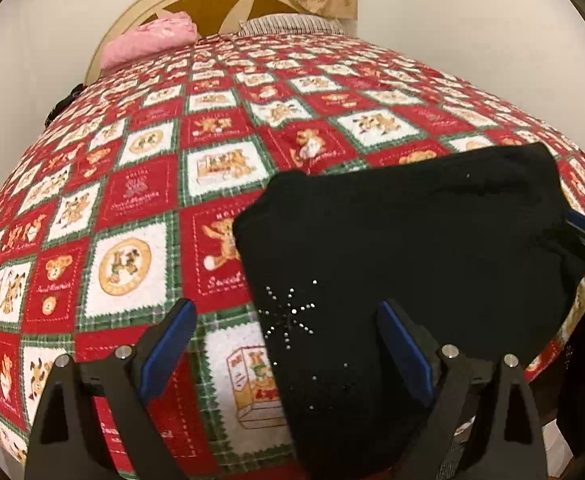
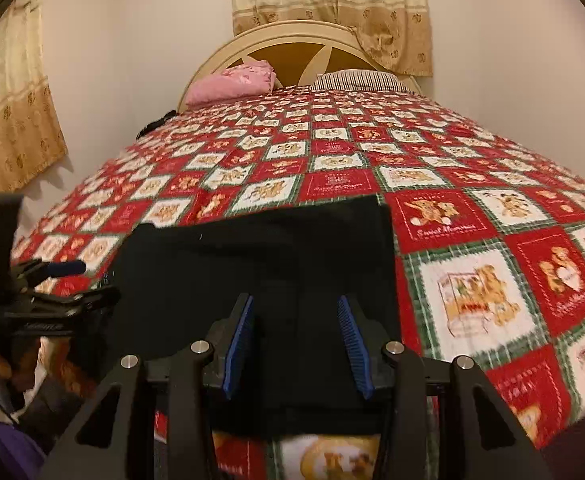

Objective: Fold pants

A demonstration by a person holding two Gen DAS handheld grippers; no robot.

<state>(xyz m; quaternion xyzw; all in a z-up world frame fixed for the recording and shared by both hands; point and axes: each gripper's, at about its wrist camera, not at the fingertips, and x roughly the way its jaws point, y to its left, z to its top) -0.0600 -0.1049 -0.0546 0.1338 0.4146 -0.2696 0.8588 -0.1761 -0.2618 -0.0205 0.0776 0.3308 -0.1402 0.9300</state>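
Pants [image 1: 404, 240], black and already folded into a compact rectangle, lie flat on the red-and-white teddy-bear quilt [image 1: 152, 184] near the foot of the bed. A rhinestone starburst [image 1: 290, 312] shows on the fabric. Your left gripper [image 1: 286, 344] hovers over the pants' left edge, its jaws spread wide with nothing clamped between them. Your right gripper [image 2: 295, 340] sits above the near edge of the pants, jaws parted and empty. A pink pillow [image 2: 232, 82] and a striped pillow [image 2: 356, 80] rest by the headboard [image 2: 292, 46].
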